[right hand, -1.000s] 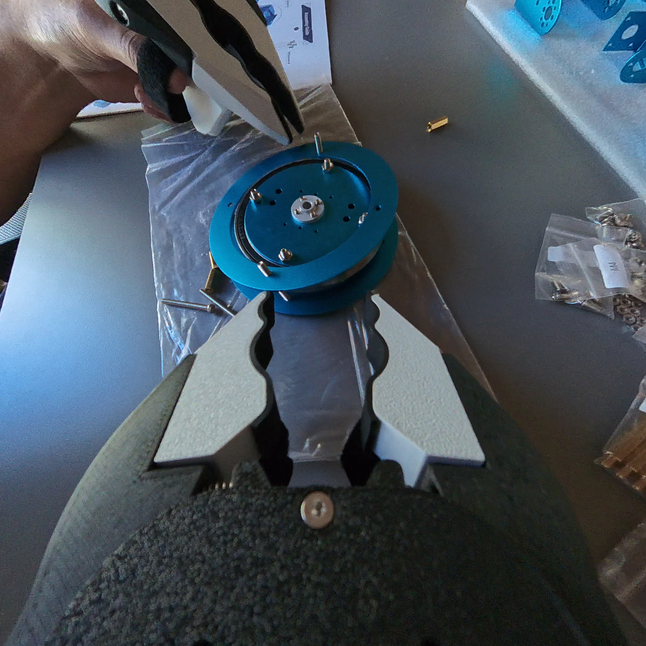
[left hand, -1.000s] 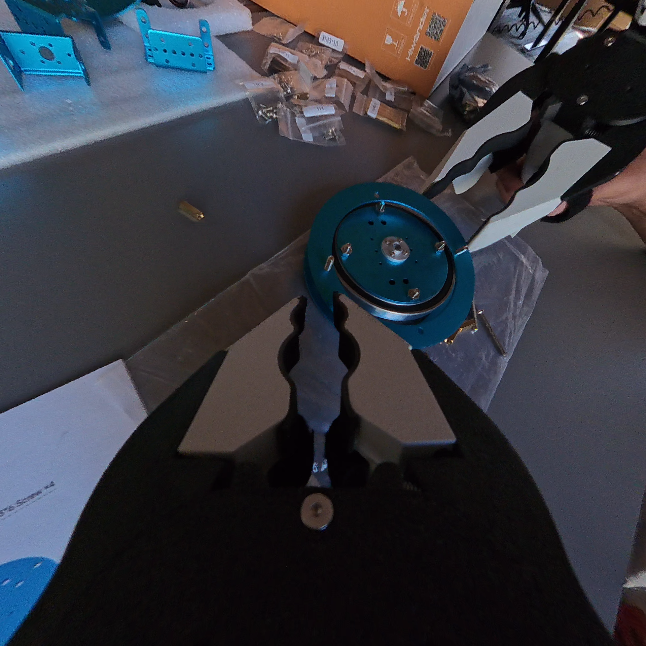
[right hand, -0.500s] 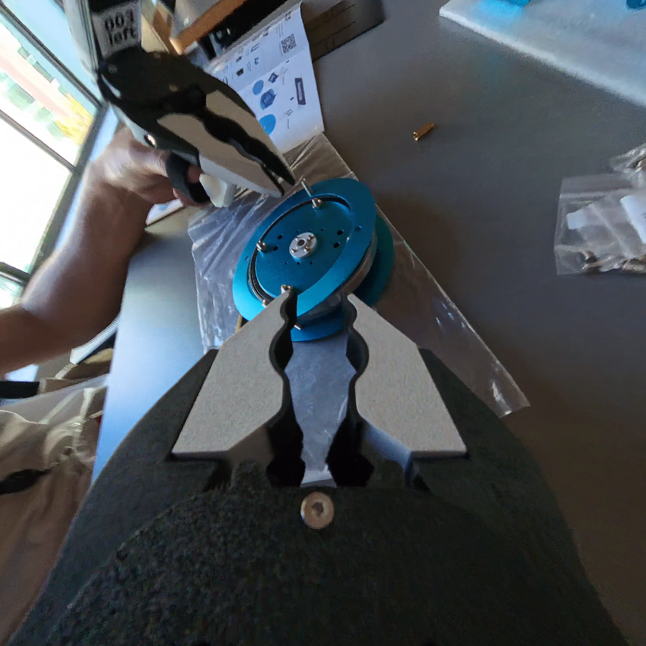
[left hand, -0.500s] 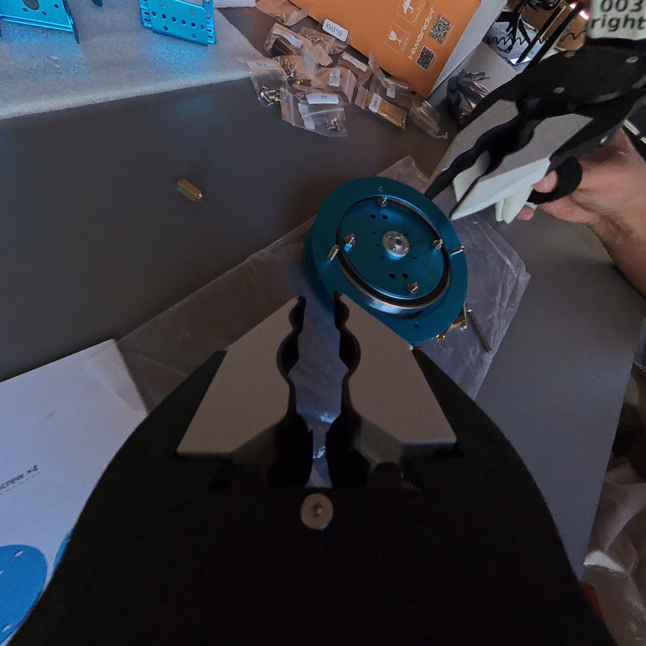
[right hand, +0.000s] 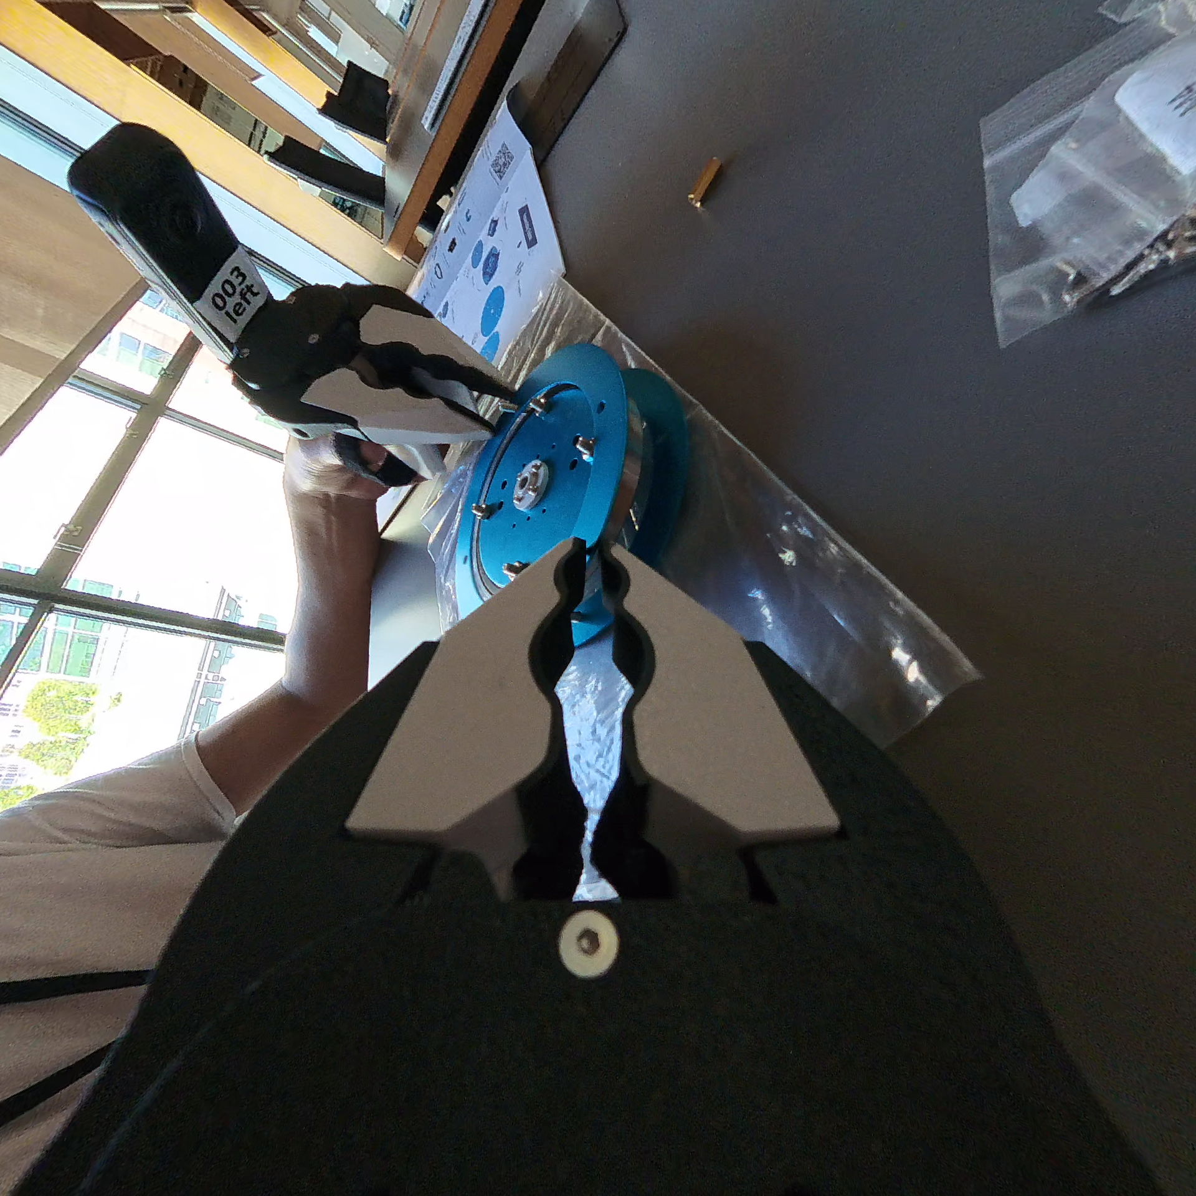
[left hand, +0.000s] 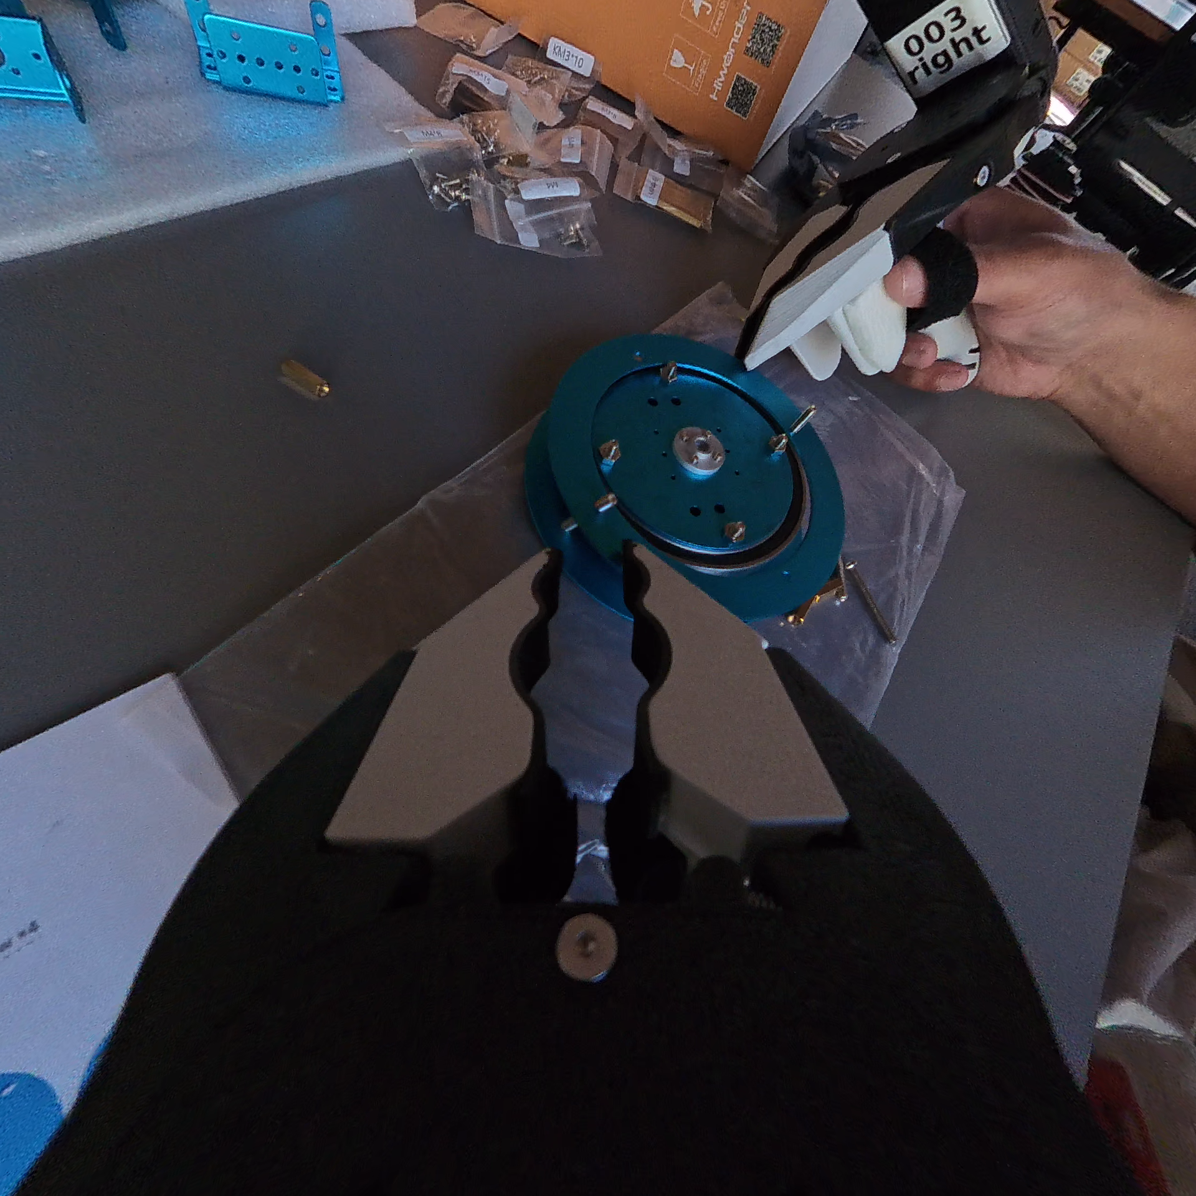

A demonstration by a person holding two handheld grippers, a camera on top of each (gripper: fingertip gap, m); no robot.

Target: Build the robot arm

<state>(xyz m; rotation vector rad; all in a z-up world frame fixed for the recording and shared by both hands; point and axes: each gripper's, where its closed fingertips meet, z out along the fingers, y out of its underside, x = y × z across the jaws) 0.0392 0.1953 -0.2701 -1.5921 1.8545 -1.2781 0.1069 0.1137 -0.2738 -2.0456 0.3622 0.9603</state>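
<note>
Since a second before, the right tool (right hand: 592,550) had narrowed and gripped the blue disc assembly's (left hand: 699,479) tilted rim; left tool (left hand: 586,556) (slightly open) touched its opposite edge, empty.

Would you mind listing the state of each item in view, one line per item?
Left gripper: slightly open, tips at the disc assembly's near edge.
Right gripper: nearly shut, pinching the upper ring's rim.
Blue disc assembly: upper ring tilted, raised off the lower disc on one side.
Clear plastic bag: flat, under the assembly.
Brass standoff: lying on its side, alone.
Blue bracket: resting on white foam.
Hardware bags: piled, sealed.
</note>
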